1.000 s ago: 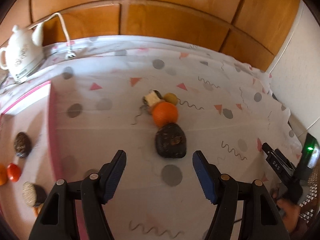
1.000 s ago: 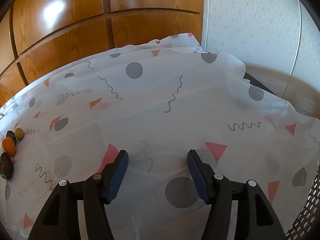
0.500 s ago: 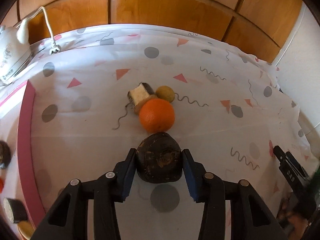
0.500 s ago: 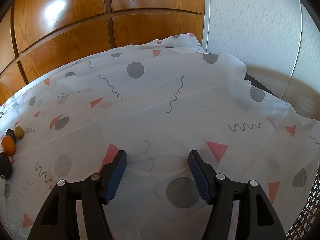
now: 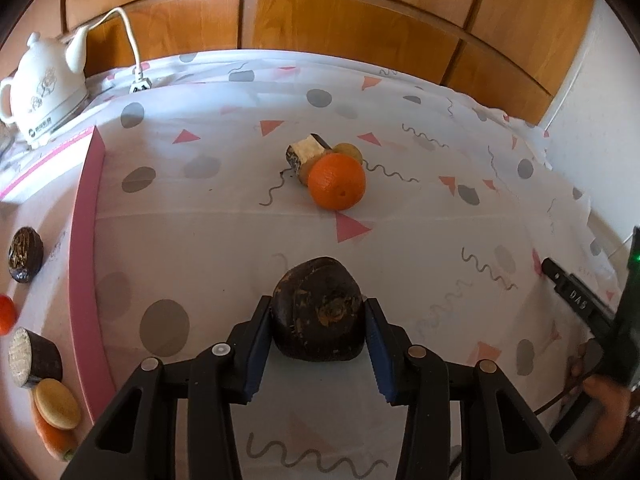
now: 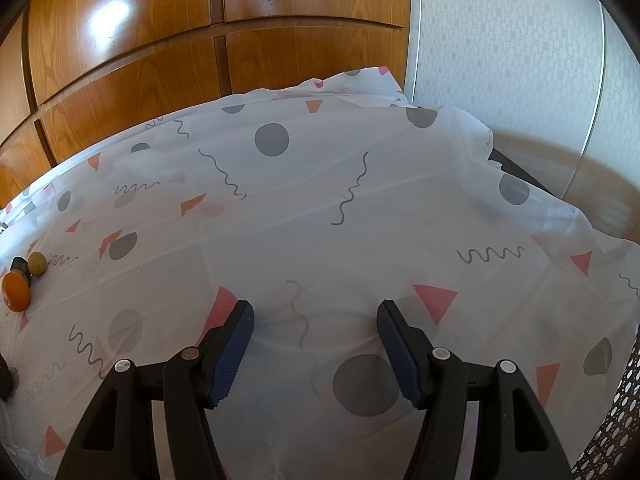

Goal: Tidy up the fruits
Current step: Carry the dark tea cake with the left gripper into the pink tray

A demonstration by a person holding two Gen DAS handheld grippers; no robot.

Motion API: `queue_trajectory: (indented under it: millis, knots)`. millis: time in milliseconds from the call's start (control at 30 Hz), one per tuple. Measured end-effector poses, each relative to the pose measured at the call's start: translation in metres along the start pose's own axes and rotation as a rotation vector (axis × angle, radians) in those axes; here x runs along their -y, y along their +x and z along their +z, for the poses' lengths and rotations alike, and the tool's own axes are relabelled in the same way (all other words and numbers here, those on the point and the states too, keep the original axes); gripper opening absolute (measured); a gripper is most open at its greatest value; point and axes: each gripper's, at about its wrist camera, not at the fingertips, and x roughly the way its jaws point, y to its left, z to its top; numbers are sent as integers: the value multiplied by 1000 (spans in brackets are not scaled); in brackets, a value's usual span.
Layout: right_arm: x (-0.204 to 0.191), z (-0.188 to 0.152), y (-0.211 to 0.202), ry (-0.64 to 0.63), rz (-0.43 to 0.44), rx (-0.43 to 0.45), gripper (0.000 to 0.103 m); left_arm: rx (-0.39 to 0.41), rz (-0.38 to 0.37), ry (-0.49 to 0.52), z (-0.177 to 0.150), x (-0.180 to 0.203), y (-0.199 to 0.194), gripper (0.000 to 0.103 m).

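My left gripper (image 5: 318,322) is shut on a dark brown, rough-skinned fruit (image 5: 316,292), with both blue pads pressed on its sides, just above the patterned tablecloth. Farther ahead lies an orange (image 5: 337,181), touching a cut dark piece with a pale face (image 5: 306,150) and a small yellow-brown fruit (image 5: 349,151). A pink-rimmed tray (image 5: 82,240) at the left holds a dark fruit (image 5: 26,254), a red one (image 5: 6,314), a cut piece (image 5: 34,358) and a pale disc (image 5: 56,403). My right gripper (image 6: 316,320) hangs open over bare cloth, holding nothing; the orange (image 6: 16,286) shows far to its left.
A white kettle (image 5: 44,88) with its cord stands at the back left corner. Wooden cabinet doors (image 6: 160,60) run behind the table and a pale wall (image 6: 500,40) is at the right. The cloth drops over the table's right edge. A woven chair (image 6: 612,440) shows at lower right.
The left gripper went forward around the dark fruit, shut on it, then drew back with it away from the orange. The right gripper stayed where it was, open.
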Motion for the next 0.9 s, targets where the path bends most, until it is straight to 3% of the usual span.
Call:
queue_trajectory:
  millis: [433,733,900]
  knots:
    - [0,0,-1,0,2,0,65,55,-23,-21,-2,-6,-37,44]
    - [0,-1,-1,-1,2,-1,66,77,-17,-104,-6,-30,-60,44]
    - [0,-1,-1,-3,1,0,66,133,-3,-162,-4,-51,-83,45]
